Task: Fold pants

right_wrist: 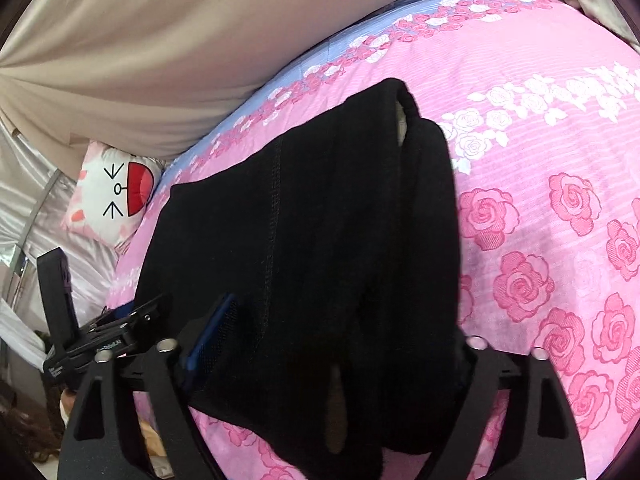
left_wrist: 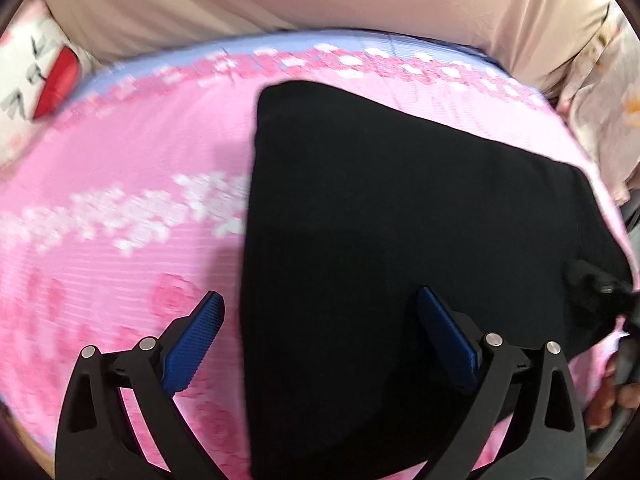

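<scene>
Pants [left_wrist: 400,248], black and already doubled over, lay on the pink rose-print bedspread [left_wrist: 120,248], their folded edge running up the middle of your left wrist view and the cloth spreading off to the right. Your left gripper [left_wrist: 320,320] hovered over that edge with its jaws spread wide and nothing between them: one blue pad [left_wrist: 196,340] stood over the bedspread, the other over the black fabric. That view was smeared by motion, so finer detail of the cloth could not be read there.

In your right wrist view the pants [right_wrist: 312,240] filled the centre, a stitched seam running down them and the elastic waistband at the far end. Your right gripper [right_wrist: 328,364] had the near end of the fabric draped between and over its fingers; only the left blue pad [right_wrist: 208,336] showed, the other lay buried under cloth, so whether it was clamped could not be told. Your left gripper [right_wrist: 100,336] appeared at that view's lower left. A white cartoon-face pillow [right_wrist: 112,192] sat at the bedspread's [right_wrist: 560,120] far corner, against a beige curtain [right_wrist: 160,60].
</scene>
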Motion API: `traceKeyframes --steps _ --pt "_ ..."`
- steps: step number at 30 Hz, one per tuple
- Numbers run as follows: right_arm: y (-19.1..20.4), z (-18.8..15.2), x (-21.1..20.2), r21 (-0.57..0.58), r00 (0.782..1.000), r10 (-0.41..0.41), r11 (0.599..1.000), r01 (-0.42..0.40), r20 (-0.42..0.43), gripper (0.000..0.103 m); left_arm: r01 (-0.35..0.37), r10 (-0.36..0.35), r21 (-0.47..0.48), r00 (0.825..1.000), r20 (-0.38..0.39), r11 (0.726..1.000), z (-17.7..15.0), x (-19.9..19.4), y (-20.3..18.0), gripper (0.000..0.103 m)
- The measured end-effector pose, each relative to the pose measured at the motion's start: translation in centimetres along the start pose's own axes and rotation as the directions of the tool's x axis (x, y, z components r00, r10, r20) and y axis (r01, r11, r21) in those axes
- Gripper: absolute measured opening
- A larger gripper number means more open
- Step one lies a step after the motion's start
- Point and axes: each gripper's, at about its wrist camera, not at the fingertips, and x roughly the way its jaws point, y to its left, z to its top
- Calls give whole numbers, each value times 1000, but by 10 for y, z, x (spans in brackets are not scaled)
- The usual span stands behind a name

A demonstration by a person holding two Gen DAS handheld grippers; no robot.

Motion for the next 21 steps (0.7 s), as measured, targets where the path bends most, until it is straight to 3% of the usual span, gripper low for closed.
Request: traceKeyframes --steps 1,2,3,5,6,9,11,13,16,21 --pt "-3 0 -2 7 1000 0 1000 0 3 64 47 -47 -22 999 -18 999 0 3 2 86" --pt "-8 0 -3 33 1000 23 999 -23 5 54 139 -141 -69 989 -36 988 1 6 6 75" --pt "-11 0 -2 61 999 52 997 -52 2 48 169 -173 -87 984 -34 982 1 6 8 70" --pt "-14 0 -5 79 996 88 993 -89 6 40 192 -193 -87 981 -4 978 3 0 9 42" --pt "-13 0 -8 76 995 96 992 -97 8 38 207 -206 -88 978 22 974 4 -7 12 36" --pt "3 6 -25 31 991 135 990 -135 24 35 318 -313 -99 948 64 943 11 -31 21 32" --pt "20 13 -45 -25 986 163 986 -162 46 35 364 -357 -37 926 127 931 20 -63 17 32" --pt "41 22 -69 -101 980 184 979 -175 80 35 360 -358 24 914 194 933 27 -92 11 32" --pt "59 33 -99 -188 967 217 963 -190 134 35 358 -370 93 880 297 929 42 -135 7 32" --pt "91 59 -150 -324 923 278 928 -185 268 35 311 -370 202 806 461 929 66 -194 -5 32"
